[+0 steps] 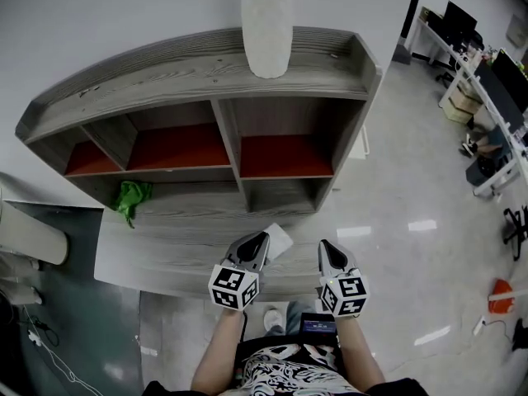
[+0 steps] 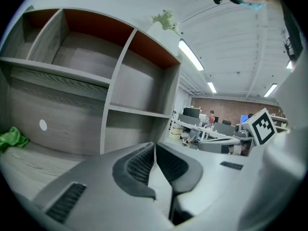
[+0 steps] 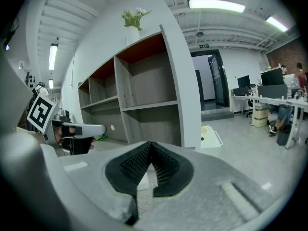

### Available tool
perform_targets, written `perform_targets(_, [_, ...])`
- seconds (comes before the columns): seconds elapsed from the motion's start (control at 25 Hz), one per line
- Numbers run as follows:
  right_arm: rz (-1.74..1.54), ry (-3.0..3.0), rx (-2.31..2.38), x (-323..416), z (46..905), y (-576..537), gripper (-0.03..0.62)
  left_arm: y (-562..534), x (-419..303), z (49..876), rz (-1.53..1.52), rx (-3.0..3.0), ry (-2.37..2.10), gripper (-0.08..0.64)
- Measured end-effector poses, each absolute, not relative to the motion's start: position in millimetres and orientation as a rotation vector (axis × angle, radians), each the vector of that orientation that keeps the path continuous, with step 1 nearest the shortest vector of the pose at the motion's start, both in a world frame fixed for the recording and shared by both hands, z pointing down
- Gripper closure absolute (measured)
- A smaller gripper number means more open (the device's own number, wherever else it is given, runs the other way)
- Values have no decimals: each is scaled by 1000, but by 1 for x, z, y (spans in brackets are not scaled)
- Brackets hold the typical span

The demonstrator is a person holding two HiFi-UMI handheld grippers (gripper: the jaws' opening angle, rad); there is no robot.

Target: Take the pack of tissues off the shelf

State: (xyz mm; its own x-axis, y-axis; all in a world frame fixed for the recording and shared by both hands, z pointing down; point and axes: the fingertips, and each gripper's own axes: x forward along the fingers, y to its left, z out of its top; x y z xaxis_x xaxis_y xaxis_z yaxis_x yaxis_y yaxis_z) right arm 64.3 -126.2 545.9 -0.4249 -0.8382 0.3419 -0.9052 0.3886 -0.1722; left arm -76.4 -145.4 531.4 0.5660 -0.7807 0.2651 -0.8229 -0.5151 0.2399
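shelf (image 1: 165,77) upper centre, grey wood, red backs | white vase (image 1: 266,23) on top | green cloth (image 1: 130,198) left ledge | left gripper (image 1: 259,240) lower centre, pack of tissues (image 1: 280,239) at tip | right gripper (image 1: 327,248) beside, apart

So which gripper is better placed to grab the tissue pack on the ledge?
Left, likely: the left gripper has its tip beside the tissue pack; the right gripper sits farther off. Both are shut.
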Motion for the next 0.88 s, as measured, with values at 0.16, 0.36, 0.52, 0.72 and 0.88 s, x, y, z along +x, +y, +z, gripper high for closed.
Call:
perform_targets(0.16, [467, -2459, 1568, 60, 535, -121, 588, -144, -82, 512, 177, 2479, -1345, 546])
perform_targets(0.36, [429, -2479, 1597, 57, 519, -113, 588, -139, -88, 489, 146, 2511, -1395, 551])
perform_targets(0.52, [399, -2484, 1618, 57, 510, -109, 588, -138, -94, 480, 116, 2503, -1427, 552])
perform_targets(0.72, [376, -2489, 1645, 62, 502, -106, 588, -135, -100, 476, 59, 2477, -1416, 552])
perform_targets(0.88, [364, -2481, 1656, 64, 499, -107, 588, -134, -104, 473, 54, 2488, -1437, 552])
